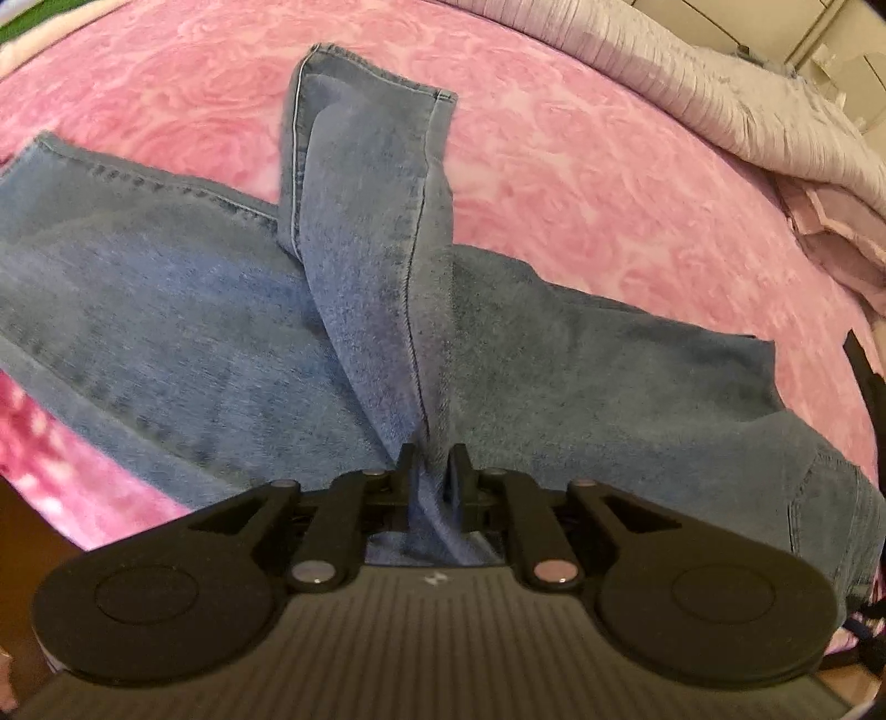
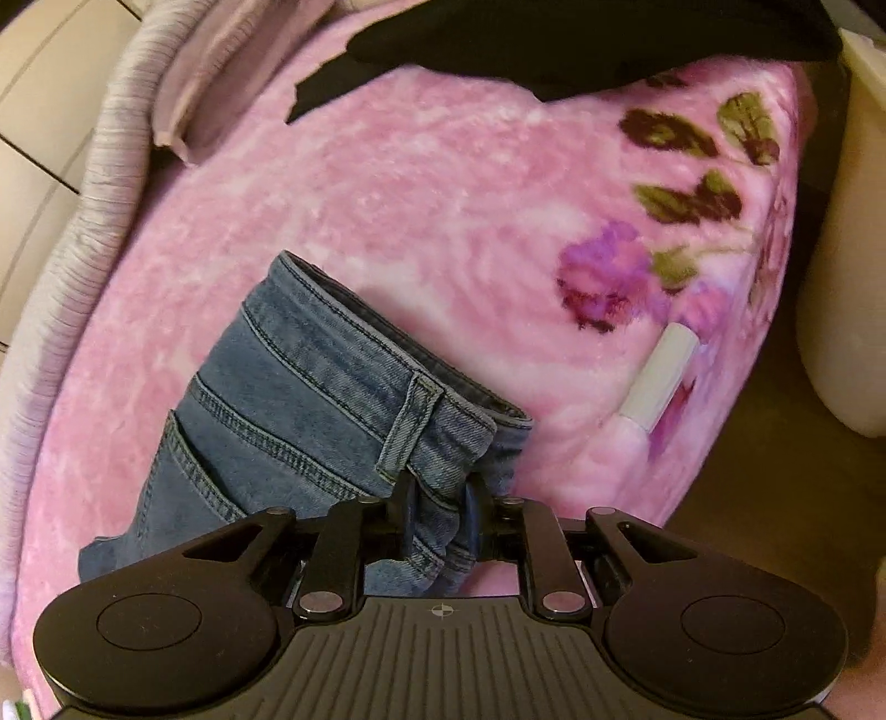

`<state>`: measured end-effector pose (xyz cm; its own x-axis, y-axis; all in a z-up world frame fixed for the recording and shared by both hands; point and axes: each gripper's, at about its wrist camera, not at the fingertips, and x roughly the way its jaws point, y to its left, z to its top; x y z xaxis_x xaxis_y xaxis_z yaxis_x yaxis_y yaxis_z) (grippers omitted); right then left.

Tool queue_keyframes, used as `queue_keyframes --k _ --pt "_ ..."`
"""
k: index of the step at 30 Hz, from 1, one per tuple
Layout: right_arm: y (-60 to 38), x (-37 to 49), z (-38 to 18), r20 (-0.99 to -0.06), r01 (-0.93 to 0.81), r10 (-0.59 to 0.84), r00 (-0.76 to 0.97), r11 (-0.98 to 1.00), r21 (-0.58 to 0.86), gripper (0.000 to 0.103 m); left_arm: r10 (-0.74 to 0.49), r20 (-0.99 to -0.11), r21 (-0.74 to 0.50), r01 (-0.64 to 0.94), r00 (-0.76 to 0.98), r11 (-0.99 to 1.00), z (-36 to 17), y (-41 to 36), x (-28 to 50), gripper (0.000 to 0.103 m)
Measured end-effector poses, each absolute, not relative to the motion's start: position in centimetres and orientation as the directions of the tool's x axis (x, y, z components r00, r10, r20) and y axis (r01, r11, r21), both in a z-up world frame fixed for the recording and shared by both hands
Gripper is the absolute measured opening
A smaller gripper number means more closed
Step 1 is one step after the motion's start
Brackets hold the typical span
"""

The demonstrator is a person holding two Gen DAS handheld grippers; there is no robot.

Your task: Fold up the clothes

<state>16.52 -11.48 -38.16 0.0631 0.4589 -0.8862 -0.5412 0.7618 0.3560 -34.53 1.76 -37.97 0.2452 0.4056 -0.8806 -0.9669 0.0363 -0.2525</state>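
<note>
A pair of blue jeans is lying spread across the pink blanket on the bed, with one leg stretching off to the left and the other leg doubling over it and running up toward the far hem. The left gripper is pinching a gathered ridge of that upper leg, its jaws closing tightly on the denim bunched between them. Further right, a rumpled lilac quilt is lying along the blanket's far edge. In the right wrist view, the waistband end of the jeans is resting on the same blanket, belt loop and back pocket seam facing up. The right gripper is clamping the waistband corner, jaws pressing together on the fabric. Beyond it, a black garment is lying at the top, and a white-and-pink tube is lying on the flowered part to the right.
</note>
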Motion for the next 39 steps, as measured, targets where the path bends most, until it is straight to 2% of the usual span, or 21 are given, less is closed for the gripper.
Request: queue_keyframes --k 1,2,3,6,12,16,20,24,28,31,33,36,39 --pt "-11.1 16.5 -37.5 -0.900 -0.557 0.430 0.073 0.766 0.321 0.028 0.400 -0.885 -0.247 -0.968 0.239 0.032 -37.3 1.4 -34.9 0.011" --pt "-10.8 16.3 -36.7 -0.911 -0.577 0.402 0.093 0.768 0.280 0.031 0.394 -0.889 -0.242 -0.970 0.233 0.027 -36.7 1.1 -35.2 0.013" --pt "-10.5 16.0 -35.5 -0.917 -0.599 0.381 0.121 0.764 0.239 0.033 0.392 -0.889 -0.251 -0.968 0.238 0.018 -36.3 0.7 -35.6 0.016" --pt "-8.9 13.9 -32.8 -0.915 -0.698 0.359 0.185 0.703 0.135 0.034 0.386 -0.896 -0.252 -0.967 0.220 -0.034 -34.7 -0.2 -37.4 0.016" --pt "-2.0 5.5 -31.6 -0.900 -0.913 0.436 -0.019 0.359 0.193 0.034 0.343 -0.926 -0.204 -0.973 0.156 -0.108 -34.1 1.3 -40.1 0.016" --pt "2.6 -2.0 -32.9 -0.897 -0.951 0.410 -0.164 0.177 0.255 0.034 0.323 -0.936 -0.190 -0.974 0.141 -0.125 -34.2 3.1 -42.3 0.016" --pt "5.8 -8.7 -34.5 -0.894 -0.957 0.383 -0.232 0.072 0.280 0.034 0.314 -0.940 -0.182 -0.974 0.133 -0.133 -35.0 4.9 -45.9 0.016" --pt "8.8 -13.5 -36.4 -0.899 -0.943 0.346 -0.268 0.095 0.318 0.034 0.319 -0.938 -0.188 -0.972 0.136 -0.138 -35.7 7.9 -50.5 0.016" --pt "10.6 -18.1 -37.7 -0.902 -0.924 0.333 -0.275 0.168 0.343 0.034 0.349 -0.915 -0.244 -0.967 0.203 -0.077 -36.4 11.9 -53.7 0.016" --pt "11.6 -20.9 -38.5 -0.882 -0.898 0.372 -0.288 0.216 0.384 0.034 0.306 -0.938 -0.187 -0.982 0.166 -0.040 -38.5 14.7 -55.2 0.016" --pt "12.4 -22.3 -38.9 -0.865 -0.863 0.390 -0.315 0.261 0.432 0.034 0.292 -0.949 -0.148 -0.986 0.119 -0.079 -39.6 16.1 -57.0 0.011" --pt "14.0 -24.0 -40.0 -0.842 -0.803 0.389 -0.374 0.319 0.504 0.034 0.333 -0.931 -0.216 -0.962 0.151 -0.167 -38.9 17.3 -60.1 0.013" --pt "15.7 -25.2 -41.1 -0.827 -0.760 0.389 -0.407 0.358 0.542 0.034 0.329 -0.932 -0.219 -0.961 0.155 -0.168 -38.3 18.2 -61.6 0.013"
